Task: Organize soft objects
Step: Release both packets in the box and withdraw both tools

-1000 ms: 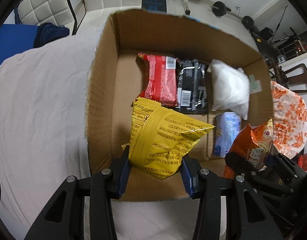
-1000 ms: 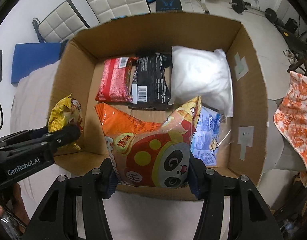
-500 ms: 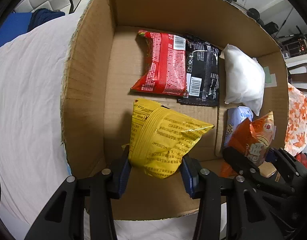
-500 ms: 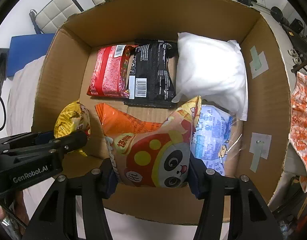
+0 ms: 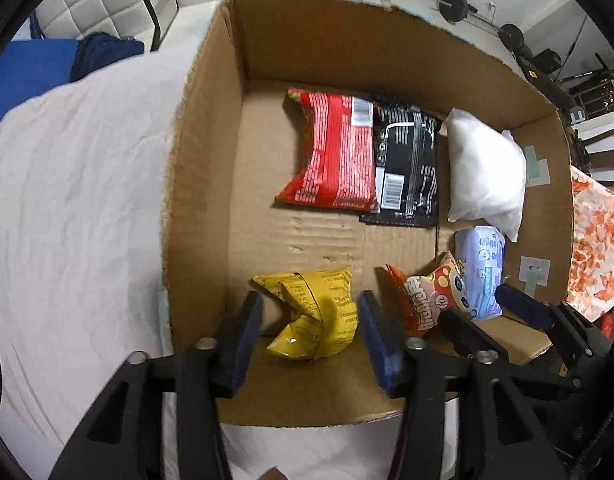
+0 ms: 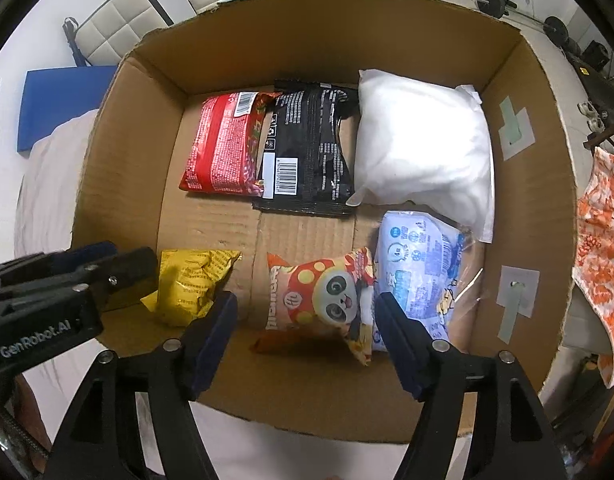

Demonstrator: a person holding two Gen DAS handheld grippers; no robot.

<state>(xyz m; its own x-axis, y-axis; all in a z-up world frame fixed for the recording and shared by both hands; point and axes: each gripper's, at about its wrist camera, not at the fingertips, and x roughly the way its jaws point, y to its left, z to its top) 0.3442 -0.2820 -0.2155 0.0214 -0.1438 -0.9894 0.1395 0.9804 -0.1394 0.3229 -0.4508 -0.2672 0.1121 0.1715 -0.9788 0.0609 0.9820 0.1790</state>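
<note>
Over a cardboard box (image 6: 119,152) on a white-covered surface, both claws have just let go of their loads: half a second ago each was clamped on a snack bag, and now the left gripper (image 5: 311,334) and the right gripper (image 6: 305,332) stand spread wide with daylight on either side of the bags. A crumpled yellow bag (image 5: 313,312) lies on the box floor at the near left, between the left fingers but apart from them. An orange panda bag (image 6: 327,300) rests beside it at the near middle, its right edge against a pale blue packet (image 6: 417,276). Along the far wall sit a red packet (image 6: 223,150), a black packet (image 6: 307,152) overlapping its edge, and a white pillow pack (image 6: 423,148). With six soft items now inside and none visible outside in either view, the packing looks close to done; what remains is probably lifting both claws clear.
</note>
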